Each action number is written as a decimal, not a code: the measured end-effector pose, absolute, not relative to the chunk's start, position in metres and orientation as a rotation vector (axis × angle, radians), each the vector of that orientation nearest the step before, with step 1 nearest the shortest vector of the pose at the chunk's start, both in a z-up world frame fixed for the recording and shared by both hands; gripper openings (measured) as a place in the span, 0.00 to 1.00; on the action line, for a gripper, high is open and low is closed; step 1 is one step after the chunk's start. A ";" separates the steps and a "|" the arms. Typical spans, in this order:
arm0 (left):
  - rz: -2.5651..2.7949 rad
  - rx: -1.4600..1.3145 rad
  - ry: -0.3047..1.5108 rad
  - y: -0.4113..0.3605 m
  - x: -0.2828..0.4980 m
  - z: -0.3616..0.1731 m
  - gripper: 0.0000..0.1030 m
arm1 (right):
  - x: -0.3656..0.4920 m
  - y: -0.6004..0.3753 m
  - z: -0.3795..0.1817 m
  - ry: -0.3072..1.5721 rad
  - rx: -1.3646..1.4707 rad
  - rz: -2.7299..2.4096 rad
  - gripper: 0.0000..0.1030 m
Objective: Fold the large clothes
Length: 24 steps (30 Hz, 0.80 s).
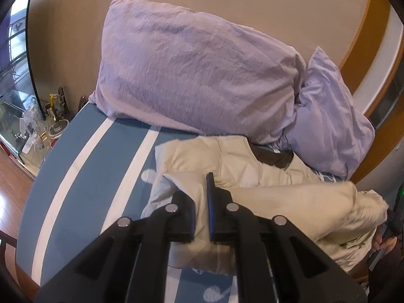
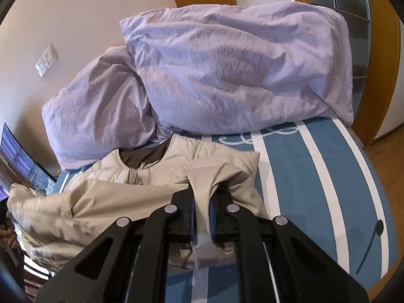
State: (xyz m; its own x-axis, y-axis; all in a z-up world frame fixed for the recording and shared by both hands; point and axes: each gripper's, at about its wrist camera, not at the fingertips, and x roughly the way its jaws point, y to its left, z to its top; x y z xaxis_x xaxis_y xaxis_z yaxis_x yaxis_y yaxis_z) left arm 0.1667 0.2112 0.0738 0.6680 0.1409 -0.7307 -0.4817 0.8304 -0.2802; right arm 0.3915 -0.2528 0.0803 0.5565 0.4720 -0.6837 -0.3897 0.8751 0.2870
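Note:
A cream padded jacket (image 1: 265, 166) with a dark lining at its collar lies on the blue-and-white striped bed sheet (image 1: 101, 176). My left gripper (image 1: 202, 192) is shut on a bunched edge of it, and the cloth stretches off to the right towards the other hand. In the right wrist view the same jacket (image 2: 141, 174) lies with its collar towards the pillows. My right gripper (image 2: 201, 197) is shut on a pinched fold of its hem, lifted off the sheet (image 2: 303, 176). A long lifted band of jacket runs left from there to a hand (image 2: 10, 237) at the frame's edge.
Two lilac pillows (image 1: 197, 68) lean against the wall at the head of the bed, just behind the jacket's collar. A glass side table with bottles and jars (image 1: 38, 128) stands left of the bed. Wooden floor (image 2: 386, 161) shows past the bed's right edge.

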 end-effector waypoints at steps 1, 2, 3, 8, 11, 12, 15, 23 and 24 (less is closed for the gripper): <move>0.371 -0.482 0.766 0.214 0.173 0.074 0.08 | 0.400 -0.250 0.080 0.845 0.113 0.506 0.08; 0.376 -0.483 0.767 0.217 0.179 0.073 0.08 | 0.408 -0.247 0.078 0.852 0.118 0.501 0.08; 0.381 -0.482 0.770 0.220 0.186 0.073 0.08 | 0.414 -0.244 0.077 0.857 0.120 0.498 0.08; 0.414 -0.485 0.803 0.236 0.224 0.060 0.08 | 0.447 -0.232 0.060 0.903 0.129 0.456 0.09; 0.433 -0.492 0.836 0.246 0.249 0.046 0.08 | 0.467 -0.224 0.046 0.939 0.133 0.428 0.09; 0.439 -0.495 0.847 0.249 0.256 0.041 0.08 | 0.473 -0.222 0.041 0.950 0.134 0.421 0.09; 0.451 -0.501 0.880 0.257 0.275 0.028 0.08 | 0.491 -0.214 0.027 0.985 0.139 0.402 0.09; 0.482 -0.542 0.982 0.281 0.326 -0.016 0.11 | 0.535 -0.202 -0.013 1.103 0.212 0.339 0.11; 0.486 -0.548 0.991 0.283 0.330 -0.020 0.12 | 0.540 -0.202 -0.018 1.120 0.234 0.331 0.11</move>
State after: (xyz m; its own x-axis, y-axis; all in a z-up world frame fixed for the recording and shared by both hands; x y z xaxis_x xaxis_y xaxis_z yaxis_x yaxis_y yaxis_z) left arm 0.3303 0.2827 -0.0196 0.4637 0.1332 -0.8759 -0.6112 0.7638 -0.2074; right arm 0.5397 -0.2021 -0.0176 0.3948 0.3746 -0.8389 -0.1421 0.9270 0.3470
